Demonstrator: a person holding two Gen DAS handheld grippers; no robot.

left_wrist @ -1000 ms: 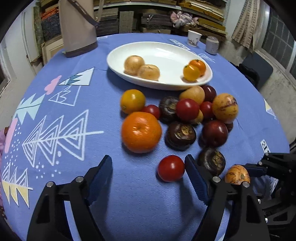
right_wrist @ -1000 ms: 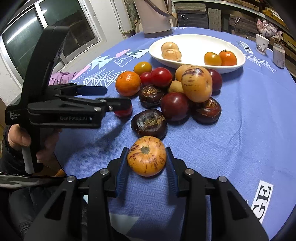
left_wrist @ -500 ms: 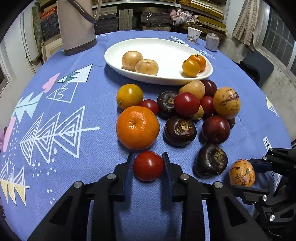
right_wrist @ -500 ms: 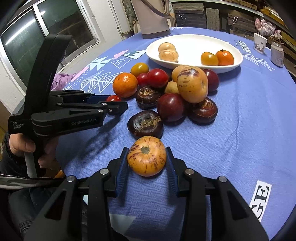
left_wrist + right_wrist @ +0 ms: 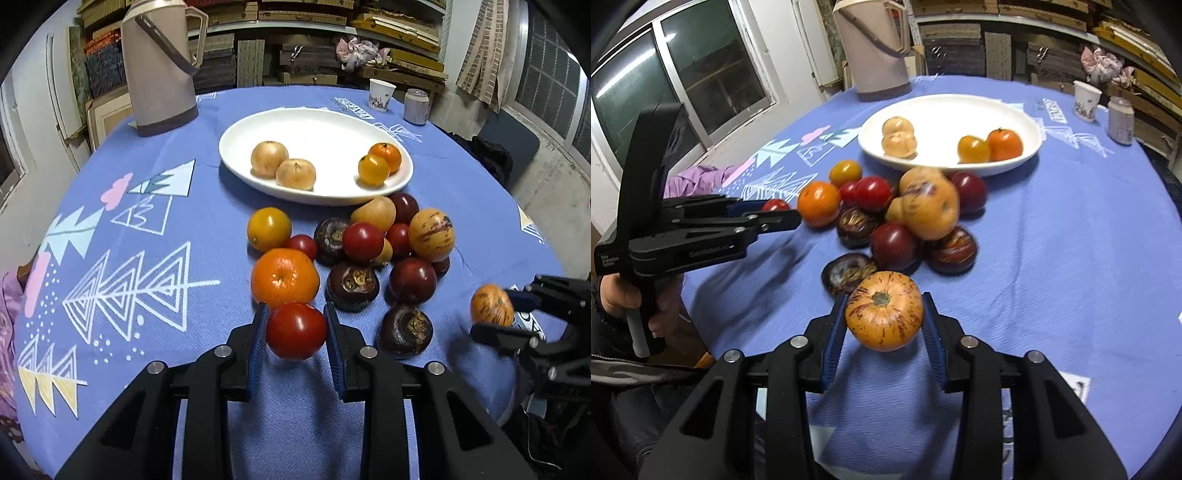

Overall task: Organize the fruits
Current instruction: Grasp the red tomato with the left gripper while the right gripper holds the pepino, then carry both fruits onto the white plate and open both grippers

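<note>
Left wrist view: the left gripper [image 5: 296, 330] is clamped on a red tomato [image 5: 296, 331] at lower centre of the frame, raised off the blue tablecloth [image 5: 147, 295]. Right wrist view: the right gripper [image 5: 884, 323] is clamped on a striped orange fruit [image 5: 884, 316] at lower centre, also clear of the cloth. The white plate [image 5: 317, 125] sits at upper centre and holds two pale fruits on its left and two orange ones on its right.

Procedure, as judged: carry each fruit level over the loose pile [image 5: 354, 251]; keep grip pressure light, since a tomato bruises easily. Lower onto bare plate area, then release. Stagger the two approaches so the grippers do not collide.
</note>
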